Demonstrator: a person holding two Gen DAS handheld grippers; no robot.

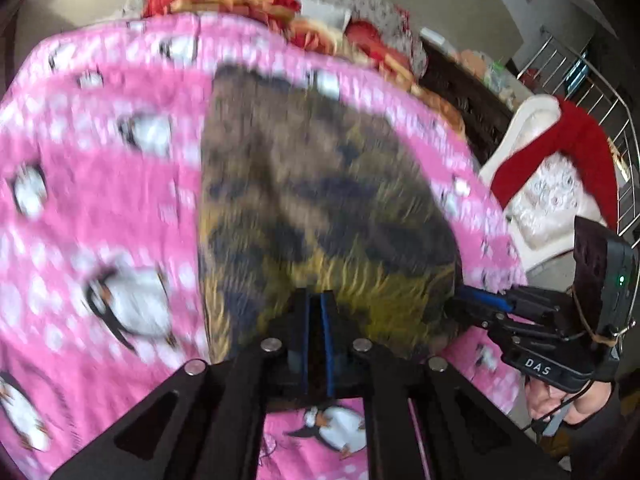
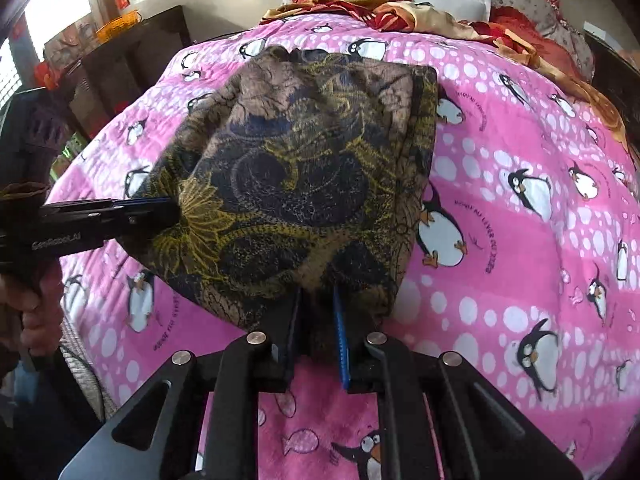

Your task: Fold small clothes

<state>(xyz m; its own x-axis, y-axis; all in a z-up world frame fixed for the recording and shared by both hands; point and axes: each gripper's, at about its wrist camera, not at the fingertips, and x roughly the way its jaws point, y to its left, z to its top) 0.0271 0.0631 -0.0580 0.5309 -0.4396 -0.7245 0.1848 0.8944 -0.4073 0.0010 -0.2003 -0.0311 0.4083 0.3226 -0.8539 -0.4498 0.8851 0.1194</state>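
Note:
A small dark garment (image 2: 304,176) with a yellow, navy and brown print lies on the pink penguin blanket (image 2: 520,200). Its near edge is lifted off the blanket. My left gripper (image 1: 316,300) is shut on the garment's near edge (image 1: 320,208); that view is blurred. It also shows at the left of the right wrist view (image 2: 168,210), pinching the garment's left corner. My right gripper (image 2: 318,300) is shut on the garment's near right edge, with cloth bunched between the jaws. It shows at the right of the left wrist view (image 1: 466,296).
The pink blanket (image 1: 100,200) covers a bed. Red and gold bedding (image 2: 380,4) is heaped at the far end. A white chair with a red cloth (image 1: 560,152) stands to the right of the bed, and dark furniture (image 2: 120,60) to the left.

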